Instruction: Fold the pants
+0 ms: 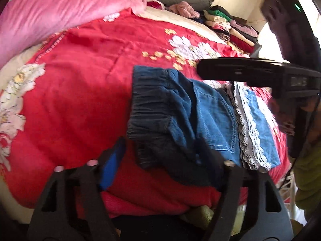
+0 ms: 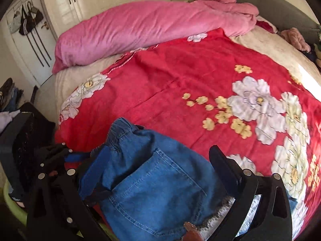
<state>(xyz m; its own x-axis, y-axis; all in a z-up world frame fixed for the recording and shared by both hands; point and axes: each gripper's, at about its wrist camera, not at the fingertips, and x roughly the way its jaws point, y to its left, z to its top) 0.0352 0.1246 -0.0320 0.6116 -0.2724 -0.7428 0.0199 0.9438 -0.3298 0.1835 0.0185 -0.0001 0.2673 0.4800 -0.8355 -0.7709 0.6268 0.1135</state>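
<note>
The small blue denim pants with an elastic waistband and white lace hem trim (image 1: 208,118) lie bunched at the near edge of the bed, on the red blanket printed with white and yellow flowers (image 1: 84,84). A long pink plush quilt roll (image 2: 140,30) lies across the far side of the bed, well apart from them.

The left hand-held gripper (image 1: 160,160) reaches over the waistband end. Its jaws stand apart, with dark folded denim lying between them; whether the pads already press on the cloth cannot be told, since the fabric hides the inner faces. The right hand-held gripper (image 2: 158,172) hangs over the back-pocket area, its two fingers spread to either side of the denim and gripping nothing that can be seen.

This looks like the opening step: taking hold of the crumpled garment so it can be spread flat. The next move probably calls for a firm pinch on the waistband by the left, a matching hold nearer the lace hem by the right, then pulling the two ends apart.
</note>
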